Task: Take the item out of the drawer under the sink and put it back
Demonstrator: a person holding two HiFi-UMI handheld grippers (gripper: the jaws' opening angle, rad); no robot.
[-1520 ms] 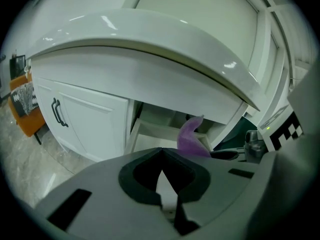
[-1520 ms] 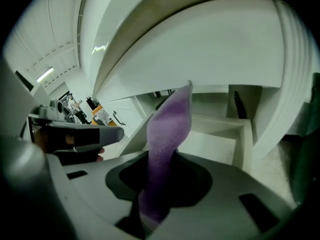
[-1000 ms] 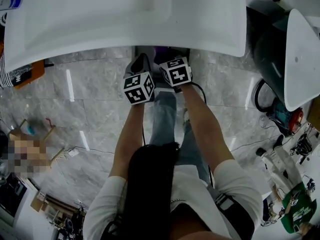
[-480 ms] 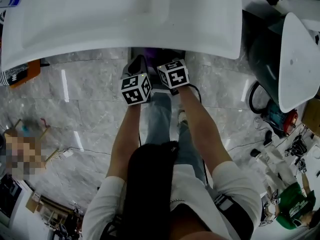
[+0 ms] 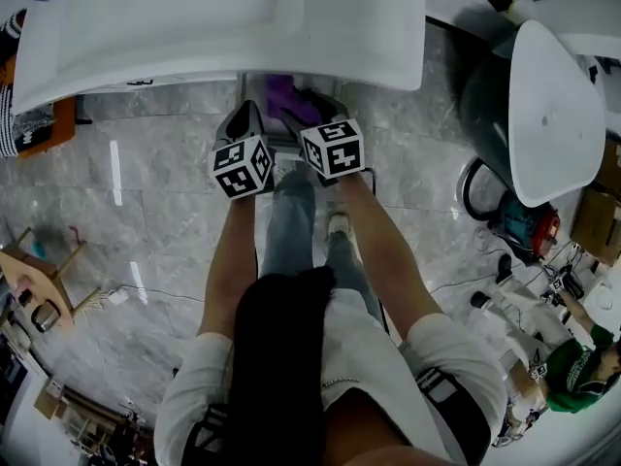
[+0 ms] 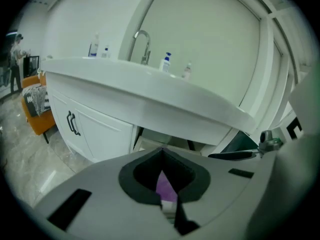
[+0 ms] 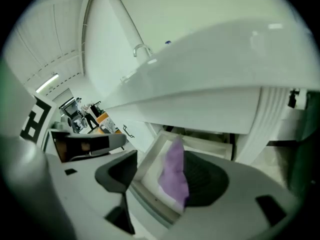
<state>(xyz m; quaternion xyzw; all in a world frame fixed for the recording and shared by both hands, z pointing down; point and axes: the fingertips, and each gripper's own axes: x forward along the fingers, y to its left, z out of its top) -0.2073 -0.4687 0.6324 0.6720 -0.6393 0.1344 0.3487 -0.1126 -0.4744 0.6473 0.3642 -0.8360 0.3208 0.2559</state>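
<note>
The purple cloth [image 7: 174, 176] is seen lying in the open drawer [image 7: 151, 203] under the sink [image 5: 223, 27]. The right claw [image 7: 161, 160] has just been opened above it, its jaws spread clear of the cloth. The left claw [image 6: 161, 153] is closed.

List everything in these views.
sink: one, white, top of head view
faucet: one, silver, on the sink
bottles: several, white and blue, beside the faucet
drawer: one, white, open under the sink
cloth: one, purple, lying in the drawer
cabinet doors: two, white, left of the drawer
floor: grey marble, underfoot
arms: two, bare, holding the grippers
left gripper: one, grey, jaws together
right gripper: one, grey, jaws just been opening, nothing gripped, cloth beyond them
</note>
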